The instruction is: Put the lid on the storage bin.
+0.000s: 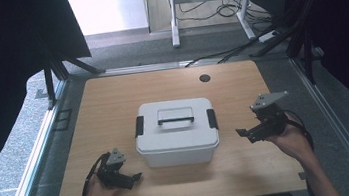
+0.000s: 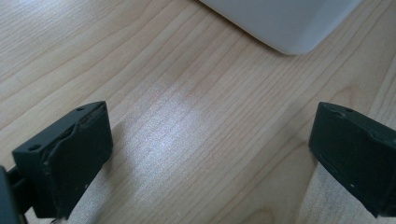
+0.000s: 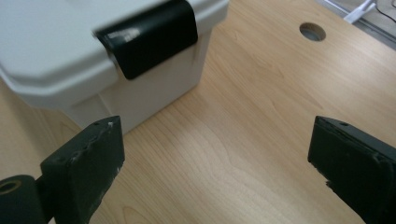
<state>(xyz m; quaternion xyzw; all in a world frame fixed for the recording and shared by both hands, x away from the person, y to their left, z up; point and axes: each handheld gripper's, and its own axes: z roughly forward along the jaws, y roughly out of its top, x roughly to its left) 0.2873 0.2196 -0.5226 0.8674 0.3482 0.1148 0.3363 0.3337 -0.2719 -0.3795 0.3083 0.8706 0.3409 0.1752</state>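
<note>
Your right gripper [image 1: 243, 132] is spread wide, lined up on the box [image 1: 177, 133] latch [image 3: 147, 37]; your left gripper [image 1: 133, 177] waits spread too, pinching nothing.

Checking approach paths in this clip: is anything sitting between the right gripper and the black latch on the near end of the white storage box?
Nothing visible. In the right gripper view, bare wooden table lies between the open right gripper and the black latch of the white storage box.
</note>
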